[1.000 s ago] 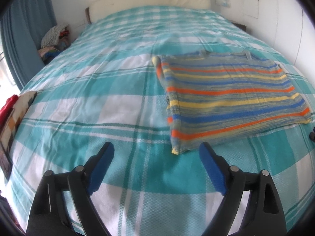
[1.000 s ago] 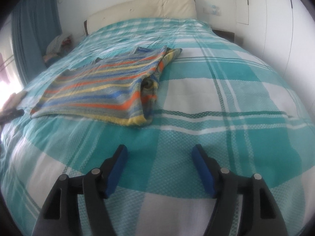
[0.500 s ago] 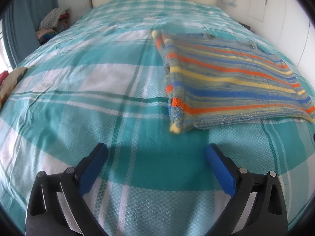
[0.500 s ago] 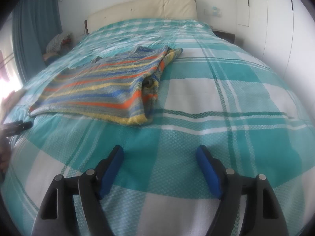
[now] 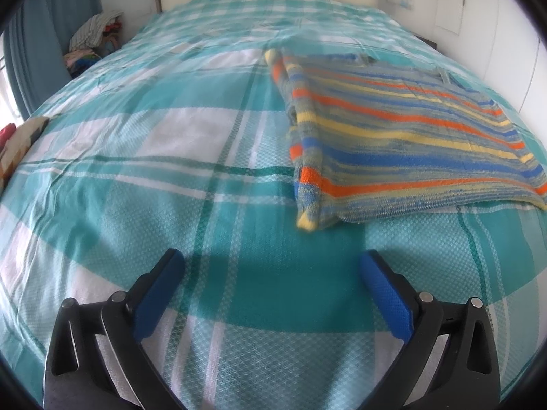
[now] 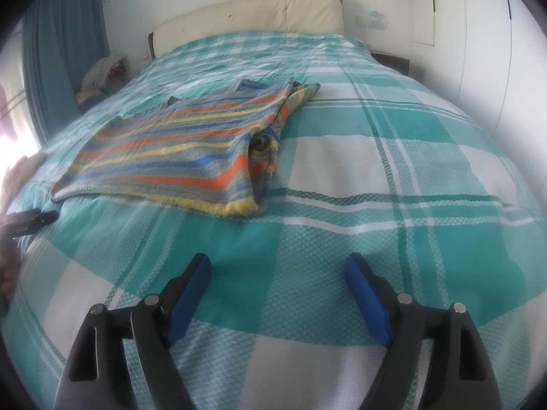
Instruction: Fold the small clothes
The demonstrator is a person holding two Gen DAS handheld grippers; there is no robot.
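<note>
Striped folded sweater (image 5: 403,143) lies on my checked bed (image 5: 171,157); my left claw (image 5: 271,266) and right claw (image 6: 277,270), just opening, hover spread and empty.

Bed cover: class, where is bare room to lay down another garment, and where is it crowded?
Free: the checked bed cover left of the striped garment, the strip between the garment and both hand-held grippers, and the cover to its right. Crowded: the clothes pile beside the bed.
</note>
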